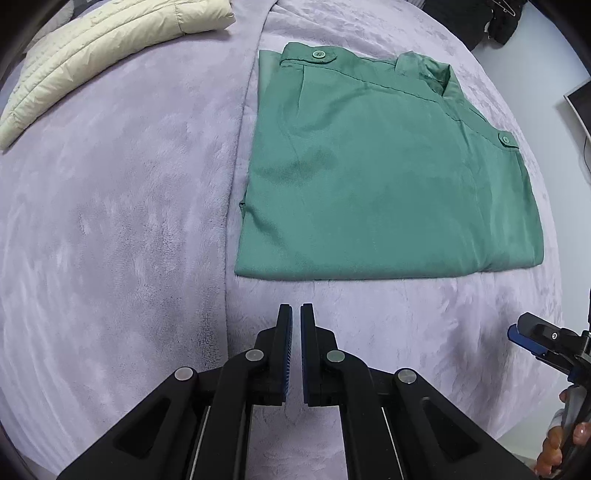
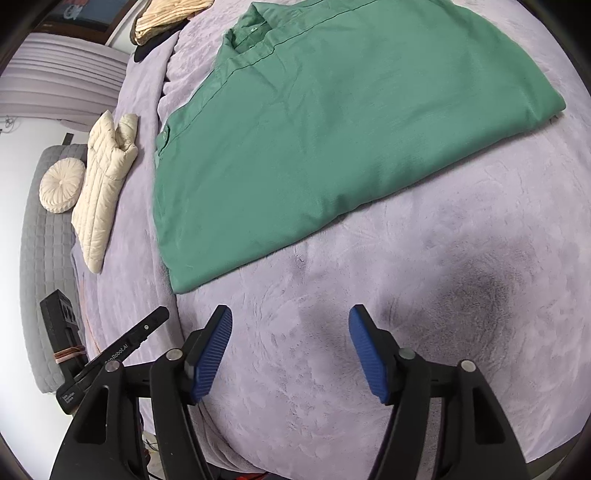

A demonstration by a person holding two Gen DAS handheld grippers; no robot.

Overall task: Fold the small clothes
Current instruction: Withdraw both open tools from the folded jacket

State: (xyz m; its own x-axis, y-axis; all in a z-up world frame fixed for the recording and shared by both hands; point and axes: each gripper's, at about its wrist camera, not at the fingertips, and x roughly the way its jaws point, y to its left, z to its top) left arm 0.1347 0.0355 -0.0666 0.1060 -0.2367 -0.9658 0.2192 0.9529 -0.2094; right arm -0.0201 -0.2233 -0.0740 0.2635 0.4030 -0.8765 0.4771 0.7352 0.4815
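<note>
A green button shirt (image 1: 388, 177) lies folded into a flat rectangle on the lilac fleece blanket (image 1: 110, 221), collar at the far side. My left gripper (image 1: 296, 306) hovers just short of the shirt's near edge, its blue pads a narrow gap apart with only blanket showing between them. In the right wrist view the same shirt (image 2: 314, 129) lies ahead and to the left. My right gripper (image 2: 290, 314) stands wide open over bare blanket (image 2: 443, 295), holding nothing. The right gripper (image 1: 524, 328) also shows at the left view's right edge, held by a hand (image 1: 561, 443).
A cream quilted jacket (image 1: 92, 55) lies at the far left of the bed; the right wrist view shows this jacket (image 2: 107, 184) beside a round cushion (image 2: 61, 184) on a grey quilted cover (image 2: 40, 277). A beige ribbed garment (image 2: 166, 18) sits at the far end. Dark clothes (image 1: 498, 18) hang beyond the bed.
</note>
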